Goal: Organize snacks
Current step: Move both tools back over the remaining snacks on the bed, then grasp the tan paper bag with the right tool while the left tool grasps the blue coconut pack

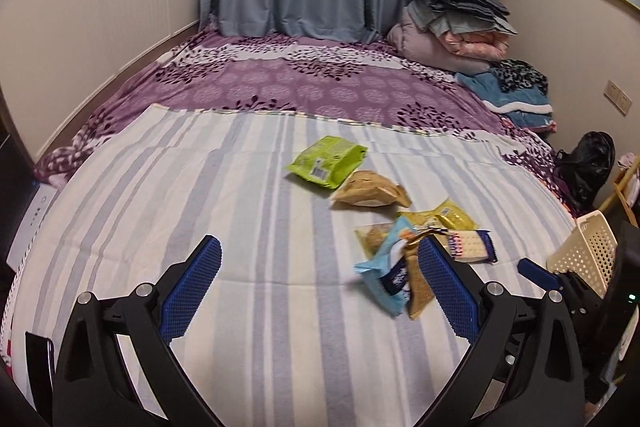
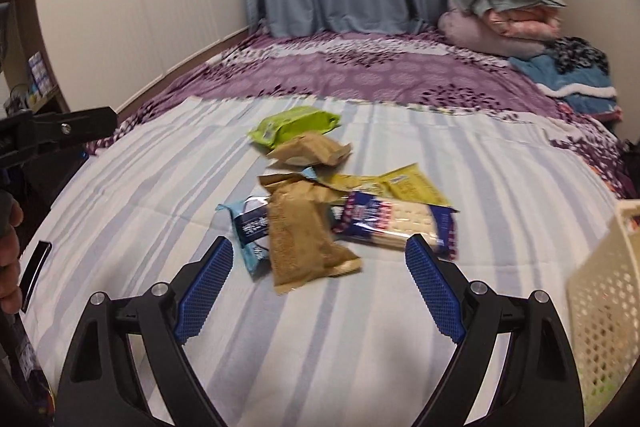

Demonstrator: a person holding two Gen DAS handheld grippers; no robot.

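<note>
At the bottom of both frames the left gripper (image 1: 320,279) and right gripper (image 2: 320,263) hold their fingers apart and empty, snacks (image 2: 304,227) beyond lie loose mid-bed, the basket (image 2: 600,307) at right apparently unfilled, so sorting seems barely begun.

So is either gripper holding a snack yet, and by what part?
No. The left gripper and right gripper are both open and empty; the snack packets lie loose on the bed.

Lime-green packet (image 1: 327,163), grey-and-white striped sheet (image 1: 200,195), purple floral bedspread (image 1: 280,79), cream basket (image 2: 604,291)
</note>
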